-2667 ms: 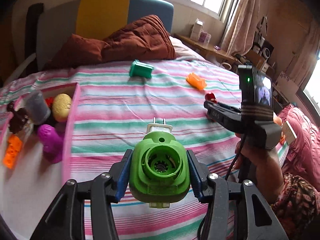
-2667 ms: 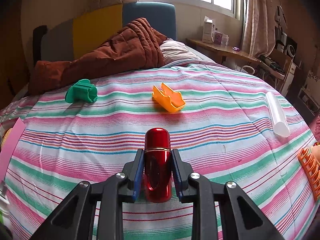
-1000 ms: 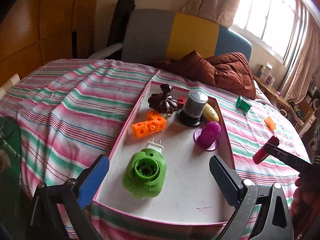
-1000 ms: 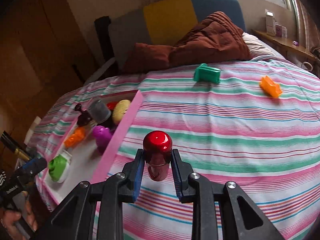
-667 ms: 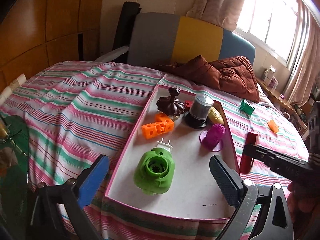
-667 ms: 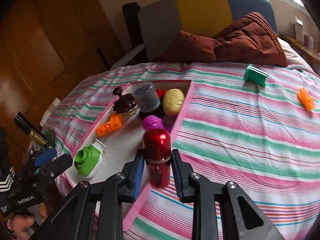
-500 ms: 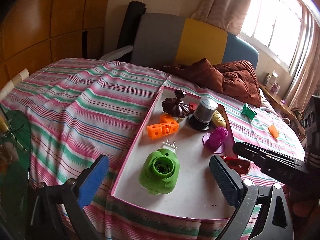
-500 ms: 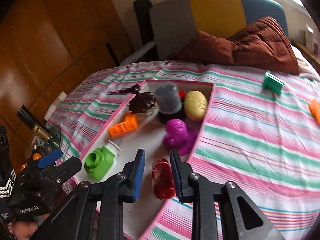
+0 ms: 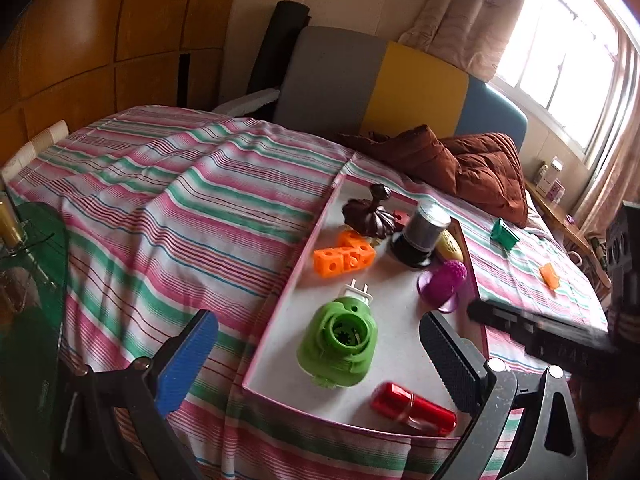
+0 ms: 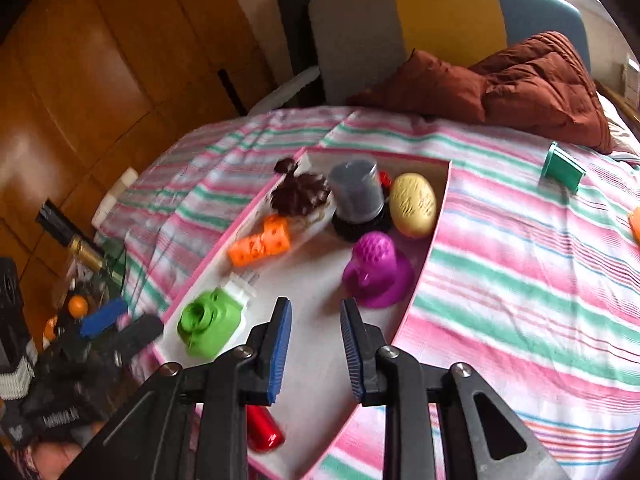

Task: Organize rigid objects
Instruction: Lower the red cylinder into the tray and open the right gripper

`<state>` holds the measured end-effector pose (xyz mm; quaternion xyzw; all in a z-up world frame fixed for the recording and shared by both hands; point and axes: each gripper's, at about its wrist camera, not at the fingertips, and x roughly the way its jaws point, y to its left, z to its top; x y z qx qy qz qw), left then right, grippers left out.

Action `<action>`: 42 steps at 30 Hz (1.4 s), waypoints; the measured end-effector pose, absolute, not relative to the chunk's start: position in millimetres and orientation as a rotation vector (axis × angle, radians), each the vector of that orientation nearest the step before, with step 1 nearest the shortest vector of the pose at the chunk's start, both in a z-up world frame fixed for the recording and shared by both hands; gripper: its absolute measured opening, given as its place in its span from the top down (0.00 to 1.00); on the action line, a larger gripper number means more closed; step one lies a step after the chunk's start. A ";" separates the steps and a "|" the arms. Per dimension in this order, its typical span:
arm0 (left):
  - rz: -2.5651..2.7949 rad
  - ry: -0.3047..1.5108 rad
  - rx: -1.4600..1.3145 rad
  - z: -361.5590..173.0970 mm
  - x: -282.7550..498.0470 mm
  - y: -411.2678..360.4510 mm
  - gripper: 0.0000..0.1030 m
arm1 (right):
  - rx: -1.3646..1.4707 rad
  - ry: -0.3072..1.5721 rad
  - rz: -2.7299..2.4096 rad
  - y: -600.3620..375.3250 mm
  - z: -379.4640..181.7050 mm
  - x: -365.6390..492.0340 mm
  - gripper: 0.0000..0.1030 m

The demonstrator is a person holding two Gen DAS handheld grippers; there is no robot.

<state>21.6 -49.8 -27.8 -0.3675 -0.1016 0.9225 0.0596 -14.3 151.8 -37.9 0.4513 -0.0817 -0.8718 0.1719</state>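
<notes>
Inside one pink tray (image 9: 280, 312): one red cylinder (image 9: 414, 404), two orange cubes (image 9: 344, 258).

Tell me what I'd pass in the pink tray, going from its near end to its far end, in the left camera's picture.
Red metallic cylinder → green plug-in gadget → purple knobbly piece → orange blocks → dark brown ornament. The grey cup and yellow egg overlap, so I leave them out.
</notes>
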 end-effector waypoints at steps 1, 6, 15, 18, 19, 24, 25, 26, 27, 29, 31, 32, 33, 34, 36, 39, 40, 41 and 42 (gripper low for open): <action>2.807 -0.319 -1.101 -26.1 22.2 -52.3 0.01 | 1.293 -0.211 -2.439 147.3 -38.8 -12.1 0.75; 2.849 -0.411 -1.069 -20.9 22.7 -69.1 0.01 | 1.411 -0.039 -2.231 116.8 -49.2 -7.4 0.75; 2.860 -0.452 -1.080 -19.9 21.0 -79.0 0.01 | 1.537 0.111 -2.012 97.2 -64.0 -14.2 0.72; 2.850 -0.445 -1.088 -20.3 20.5 -77.4 0.01 | 1.565 0.121 -1.982 99.3 -66.6 -20.4 0.71; 2.849 -0.445 -1.086 -19.9 20.7 -77.3 0.01 | 1.576 0.127 -1.974 100.4 -66.5 -22.3 0.71; 2.854 -0.454 -1.080 -19.4 21.3 -77.3 0.01 | 1.605 0.422 -2.061 104.2 -72.4 -22.8 0.74; 2.851 -0.459 -1.083 -19.7 21.1 -77.6 0.00 | 1.594 0.415 -2.068 106.7 -71.2 -24.3 0.75; 2.849 -0.463 -1.086 -20.2 20.8 -77.8 0.00 | 1.607 0.382 -2.073 110.1 -71.2 -27.6 0.75; 2.849 -0.464 -1.089 -20.5 20.1 -78.3 0.01 | 1.617 0.344 -2.083 113.5 -71.0 -31.6 0.75; 2.851 -0.465 -1.098 -21.2 19.6 -78.3 0.01 | 1.609 0.260 -2.105 119.3 -69.4 -41.2 0.75; 2.850 -0.469 -1.102 -21.8 19.7 -78.4 0.01 | 1.596 0.184 -2.150 124.1 -66.5 -54.3 0.75; 2.848 -0.470 -1.107 -22.4 19.7 -78.2 0.01 | 1.586 0.162 -2.192 125.9 -64.5 -62.3 0.75; 2.846 -0.468 -1.109 -22.5 19.8 -78.1 0.00 | 1.571 0.138 -2.239 128.0 -62.5 -70.6 0.75; 2.844 -0.462 -1.114 -23.0 20.0 -77.3 0.01 | 1.560 0.103 -2.284 130.9 -61.2 -79.6 0.75; 2.837 -0.447 -1.120 -23.2 20.5 -74.4 0.00 | 1.552 0.006 -2.345 139.0 -61.1 -98.5 0.74; 2.836 -0.418 -1.118 -22.3 23.4 -70.2 0.00 | 1.523 -0.099 -2.399 147.7 -57.5 -109.4 0.73; 2.834 -0.410 -1.116 -22.2 23.9 -69.1 0.00 | 1.509 -0.119 -2.410 151.8 -53.9 -109.2 0.73; 2.834 -0.402 -1.116 -22.5 24.4 -68.2 0.00 | 1.483 -0.141 -2.425 156.8 -49.0 -106.0 0.72; 2.834 -0.399 -1.119 -23.0 24.4 -67.1 0.00 | 1.452 -0.170 -2.436 159.5 -45.4 -98.8 0.71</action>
